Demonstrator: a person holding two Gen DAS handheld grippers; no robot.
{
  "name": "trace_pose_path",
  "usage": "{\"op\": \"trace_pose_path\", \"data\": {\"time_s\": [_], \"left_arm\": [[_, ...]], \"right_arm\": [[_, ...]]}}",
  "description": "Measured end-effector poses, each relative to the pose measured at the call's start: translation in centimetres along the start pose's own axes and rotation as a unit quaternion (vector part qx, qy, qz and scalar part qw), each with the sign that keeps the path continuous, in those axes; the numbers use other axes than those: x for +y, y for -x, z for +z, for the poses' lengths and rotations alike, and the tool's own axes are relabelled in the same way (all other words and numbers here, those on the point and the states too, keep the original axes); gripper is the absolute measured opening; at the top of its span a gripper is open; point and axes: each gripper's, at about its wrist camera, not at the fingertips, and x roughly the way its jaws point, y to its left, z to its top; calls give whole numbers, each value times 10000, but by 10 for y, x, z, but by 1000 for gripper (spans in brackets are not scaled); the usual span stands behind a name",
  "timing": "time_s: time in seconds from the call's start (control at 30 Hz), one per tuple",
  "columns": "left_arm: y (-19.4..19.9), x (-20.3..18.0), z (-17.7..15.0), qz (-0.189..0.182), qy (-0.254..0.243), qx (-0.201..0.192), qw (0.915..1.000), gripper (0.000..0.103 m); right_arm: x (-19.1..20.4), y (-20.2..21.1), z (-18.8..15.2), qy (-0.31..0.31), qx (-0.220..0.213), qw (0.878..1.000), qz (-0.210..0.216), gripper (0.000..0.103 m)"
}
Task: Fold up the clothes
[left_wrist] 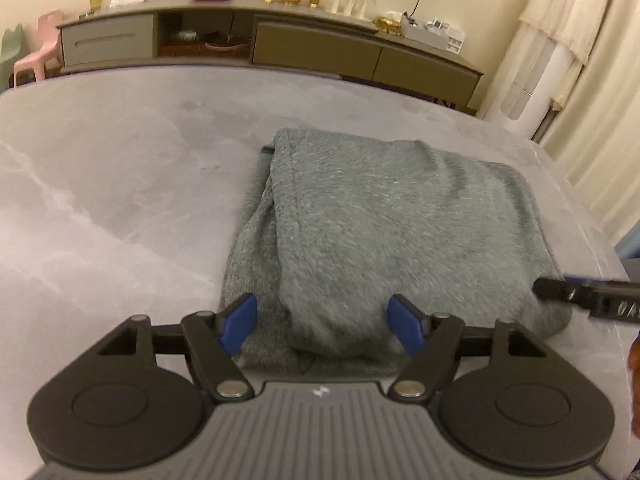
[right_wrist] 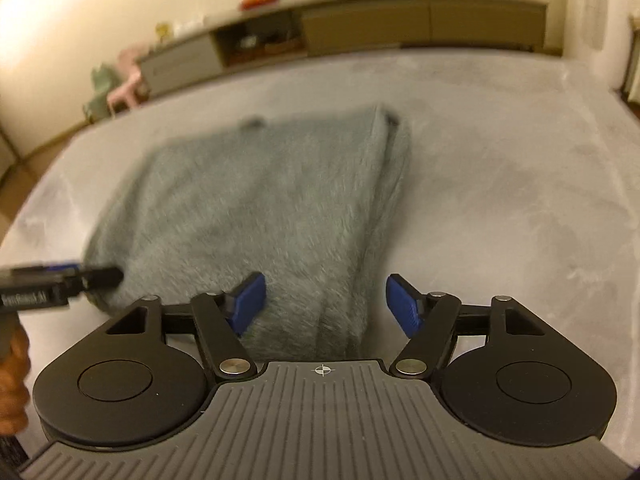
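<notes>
The left gripper stands with its jaws spread wide, its blue pads clear of the cloth on either side and nothing gripped between them. Directly ahead of it and under its tips lies the folded grey garment, a fuzzy knit piece resting flat on the pale marbled table; the near edge of the fold bulges up in the gap between the pads without being pinched. To this gripper's right, at the garment's near right corner, the black tip of the right gripper comes into the left wrist view, blurred. From its own camera, the right gripper is likewise wide open and empty, its blue pads apart, the left one over the garment's near edge and the right one over bare table just beside the cloth. The garment stretches away ahead and to the left of this gripper, with its layered folded edge running along the side nearer the right pad. Beyond the table's far edge, well away from both grippers, a long low sideboard stands against the wall, with small ornaments and glassware on top, and a pink chair sits off to its left end.
</notes>
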Motion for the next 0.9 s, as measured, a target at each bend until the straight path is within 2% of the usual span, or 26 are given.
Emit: {"op": "trace_pose_path", "data": {"time_s": [0.03,0.1,0.2,0.43,0.57,0.9], "left_arm": [[7,-4,-2,43,-124,-84,9999,79],[18,-12,-6,80,-354,-211,9991,91],[26,-33,-15,131,-646,-298,9974,92],[44,-50,-29,99,-650,-133,9977,103],[50,-62,-35,148,-747,-52,9971,103],[53,-74,-48,-37,-792,98,9968,103]], "right_arm": [[3,9,-1,21,-135,9999,-44,73],[12,24,-8,153,-352,9990,-221,81],[27,33,-22,375,-470,9972,-437,85],[46,50,-51,611,-527,9948,-617,88],[50,54,-60,567,-484,9949,-677,89],[50,55,-64,572,-497,9947,-694,91]]}}
